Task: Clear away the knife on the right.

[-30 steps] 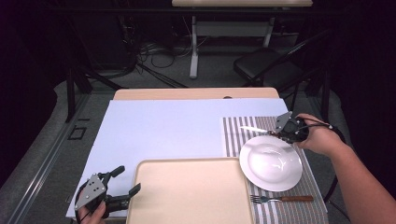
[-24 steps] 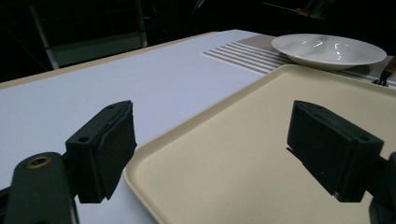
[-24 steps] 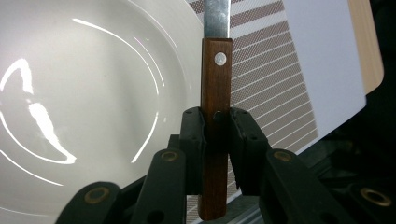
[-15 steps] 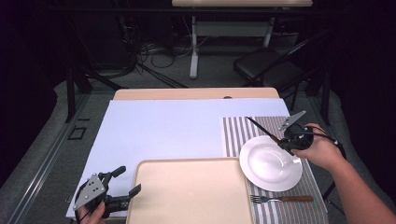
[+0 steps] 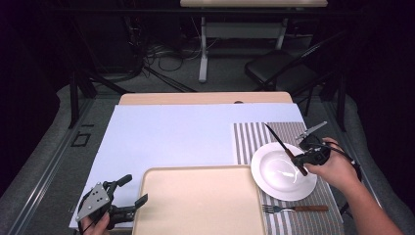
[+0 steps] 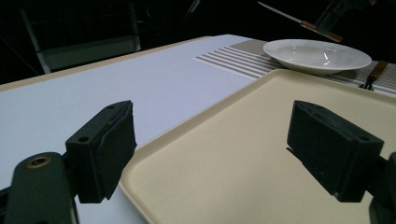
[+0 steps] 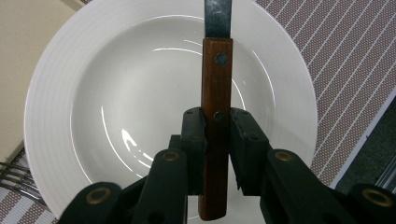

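Left gripper [image 5: 131, 191]: fingers spread wide, nothing held, poised at the near corner of the cream plastic tray [image 5: 200, 200]. Right gripper [image 7: 216, 140]: fingers clamped on the wooden-handled steel knife [image 7: 216, 116], held above the round white ceramic plate [image 5: 281, 171] resting on the striped placemat [image 5: 254, 137].
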The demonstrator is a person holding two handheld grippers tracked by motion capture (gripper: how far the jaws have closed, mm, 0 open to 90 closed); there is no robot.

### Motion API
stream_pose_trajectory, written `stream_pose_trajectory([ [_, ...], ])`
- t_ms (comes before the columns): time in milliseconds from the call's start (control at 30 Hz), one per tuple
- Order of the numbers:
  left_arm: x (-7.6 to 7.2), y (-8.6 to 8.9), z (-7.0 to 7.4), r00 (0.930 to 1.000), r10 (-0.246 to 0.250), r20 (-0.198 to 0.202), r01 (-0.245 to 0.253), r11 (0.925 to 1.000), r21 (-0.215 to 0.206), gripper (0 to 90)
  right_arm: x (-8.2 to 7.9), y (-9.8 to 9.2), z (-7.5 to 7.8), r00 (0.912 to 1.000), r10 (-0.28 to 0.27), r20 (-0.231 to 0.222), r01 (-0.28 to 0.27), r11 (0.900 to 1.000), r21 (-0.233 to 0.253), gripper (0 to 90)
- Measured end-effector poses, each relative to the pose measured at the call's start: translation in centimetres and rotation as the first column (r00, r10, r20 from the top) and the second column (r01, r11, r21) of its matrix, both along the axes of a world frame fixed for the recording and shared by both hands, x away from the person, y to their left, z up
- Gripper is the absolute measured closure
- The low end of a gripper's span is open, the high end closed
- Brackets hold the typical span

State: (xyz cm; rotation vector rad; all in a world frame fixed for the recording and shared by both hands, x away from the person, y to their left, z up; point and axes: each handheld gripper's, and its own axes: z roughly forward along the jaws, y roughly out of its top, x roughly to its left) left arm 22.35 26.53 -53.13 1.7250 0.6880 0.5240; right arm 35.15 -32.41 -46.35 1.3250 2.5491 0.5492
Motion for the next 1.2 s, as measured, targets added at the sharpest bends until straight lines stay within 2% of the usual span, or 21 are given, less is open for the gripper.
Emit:
stream_pose_trajectory([
  [100, 0.0, -0.1, 0.0, 1.0000, -0.003, 0.002, 0.003, 1.0000, 0.001, 15.7, -0.6, 0.1, 0.0, 0.9993, -0.038, 0.002, 0.038, 0.999, 0.000, 76.4],
  [233, -0.1, -0.2, 0.1, 0.9999, -0.008, 0.007, 0.008, 0.9999, 0.008, 15.7, -1.3, -0.2, -0.5, 0.9954, -0.095, -0.008, 0.096, 0.995, 0.025, 76.4],
  [267, -0.2, -0.2, 0.1, 0.9999, -0.008, 0.008, 0.008, 0.9999, 0.008, 15.8, -1.5, -0.4, -0.6, 0.9933, -0.115, -0.009, 0.116, 0.992, 0.046, 76.4],
  [467, -0.2, -0.1, 0.1, 0.9999, -0.001, 0.010, 0.001, 1.0000, 0.005, 15.7, -2.7, -1.2, -0.9, 0.9870, -0.161, -0.001, 0.160, 0.984, 0.079, 76.4],
  [700, -0.3, -0.1, 0.2, 0.9999, 0.012, 0.012, -0.012, 0.9999, 0.003, 15.7, -4.1, -1.6, -1.3, 0.9824, -0.187, 0.010, 0.185, 0.978, 0.100, 76.4],
  [900, -0.4, -0.1, 0.2, 0.9998, 0.018, 0.013, -0.018, 0.9998, 0.003, 15.8, -5.4, -1.8, -1.5, 0.9835, -0.179, 0.024, 0.177, 0.980, 0.088, 76.4],
  [1033, -0.4, -0.2, 0.2, 0.9998, 0.014, 0.015, -0.014, 0.9999, 0.006, 15.8, -6.2, -2.1, -1.5, 0.9813, -0.189, 0.038, 0.185, 0.978, 0.092, 76.4],
  [1200, -0.4, -0.1, 0.2, 0.9998, 0.018, 0.013, -0.018, 0.9998, 0.001, 15.8, -7.4, -2.3, -1.6, 0.9790, -0.201, 0.032, 0.197, 0.975, 0.099, 76.4],
])
